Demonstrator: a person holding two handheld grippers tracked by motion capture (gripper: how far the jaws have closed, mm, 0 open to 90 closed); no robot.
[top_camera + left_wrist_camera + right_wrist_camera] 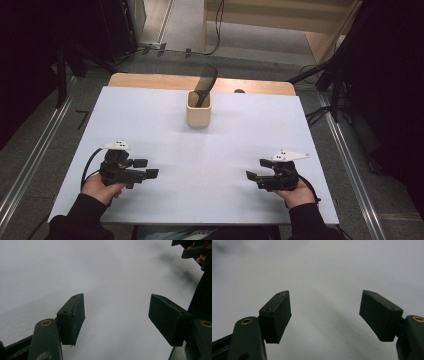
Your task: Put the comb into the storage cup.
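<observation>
- Matt white sheet (pixel 150 130) covers the wooden tabletop (pixel 150 80).
- Beige cup (pixel 198 113), smooth and matt, holds a black plastic comb (pixel 206 82).
- Left gripper (pixel 116 317) pads (pixel 75 317): matt black, slightly rough.

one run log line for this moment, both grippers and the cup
left hand-held gripper: open, empty | right hand-held gripper: open, empty | black comb: standing in beige cup, far centre of table

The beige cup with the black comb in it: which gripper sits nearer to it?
Roughly equal, the left perhaps slightly nearer. The cup stands far centre; the left gripper sits near-left of it, the right gripper near-right, both open and clear of it.
</observation>
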